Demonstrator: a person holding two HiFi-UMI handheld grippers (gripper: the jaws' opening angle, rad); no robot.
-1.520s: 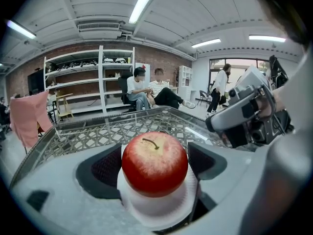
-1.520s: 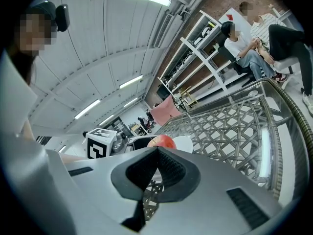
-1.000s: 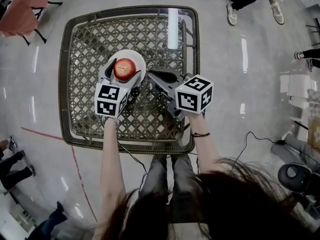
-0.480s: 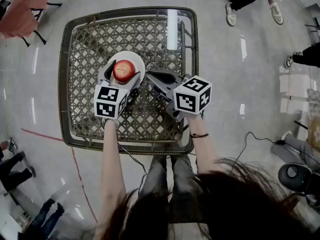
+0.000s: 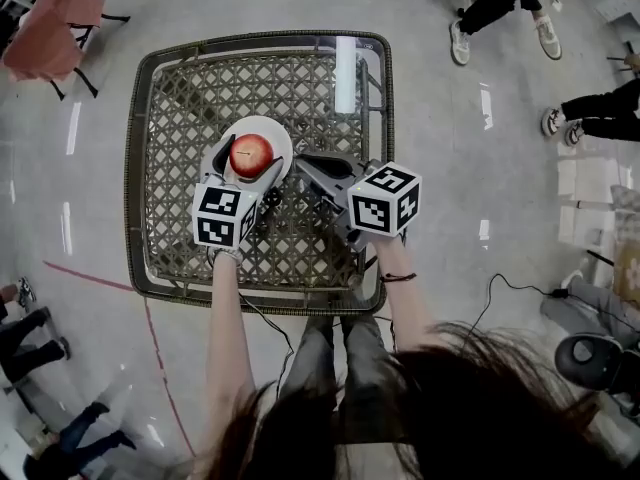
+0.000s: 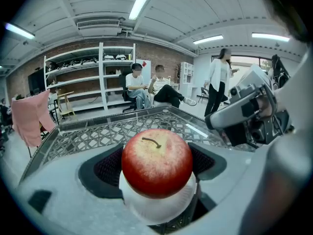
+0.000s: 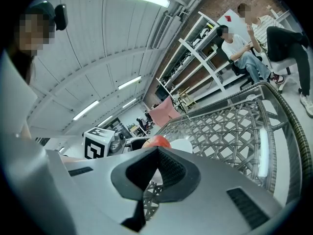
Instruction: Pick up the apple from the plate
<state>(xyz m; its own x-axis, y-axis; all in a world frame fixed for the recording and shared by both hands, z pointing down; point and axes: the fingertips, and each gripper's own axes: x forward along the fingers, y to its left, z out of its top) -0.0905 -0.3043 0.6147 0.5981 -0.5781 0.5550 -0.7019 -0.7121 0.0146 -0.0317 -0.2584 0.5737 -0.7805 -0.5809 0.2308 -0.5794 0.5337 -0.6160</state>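
A red apple (image 5: 252, 153) (image 6: 156, 161) sits over a white plate (image 5: 275, 131) (image 6: 161, 207) on a wicker lattice table (image 5: 170, 98). My left gripper (image 5: 248, 165) (image 6: 156, 165) reaches from the near side, its dark pads (image 6: 106, 168) pressed against both sides of the apple. I cannot tell whether the apple still rests on the plate. Just right of the plate is my right gripper (image 5: 303, 161) (image 7: 156, 153), jaws together and holding nothing. From the right gripper view the apple (image 7: 157, 141) peeks over the jaws.
The table has a raised woven rim (image 5: 130, 168) and a glossy top with a light reflection (image 5: 345, 68). People's legs and shoes (image 5: 470, 28) stand on the floor at the back right. A pink chair (image 5: 45, 28) is at the back left.
The apple, plate and both grippers keep the same places relative to each other. The head view has shifted slightly, and feet at the back right have moved.
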